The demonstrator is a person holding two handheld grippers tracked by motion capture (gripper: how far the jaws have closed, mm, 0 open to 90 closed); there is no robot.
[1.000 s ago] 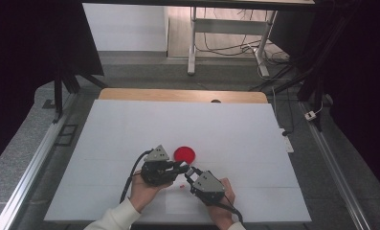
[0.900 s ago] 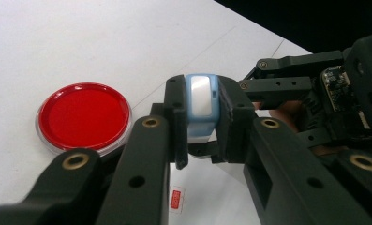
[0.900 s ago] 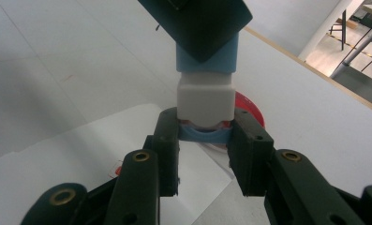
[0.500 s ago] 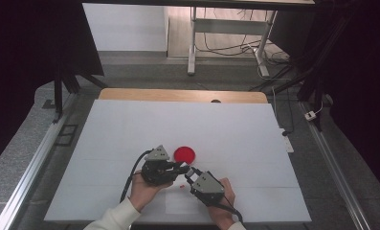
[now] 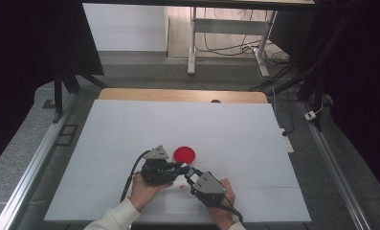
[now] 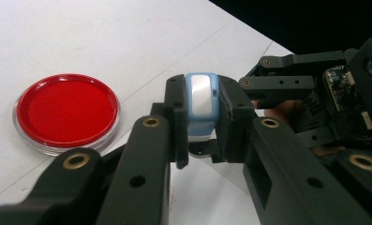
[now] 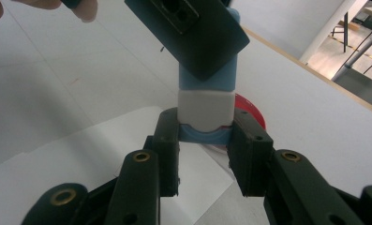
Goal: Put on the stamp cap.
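A small light-blue piece with a white end [image 6: 201, 101] is held between both grippers just above the white table. In the left gripper view my left gripper [image 6: 200, 119] is shut on its blue body, and the right gripper [image 6: 315, 93] faces it from the right. The right gripper view has my right gripper [image 7: 206, 136] shut on the white end [image 7: 206, 110], while the left gripper's jaw [image 7: 193, 28] clamps the blue part above. From the high view the left gripper [image 5: 184, 168] and right gripper [image 5: 190, 173] meet tip to tip near the table's front.
A round red dish with a clear rim [image 5: 184, 154] lies on the table just beyond the grippers and appears again as the red dish [image 6: 66, 112]. A tiny red speck [image 5: 182, 186] and a white paper sheet [image 5: 183, 206] lie near the front edge. A wooden strip [image 5: 178, 95] borders the back.
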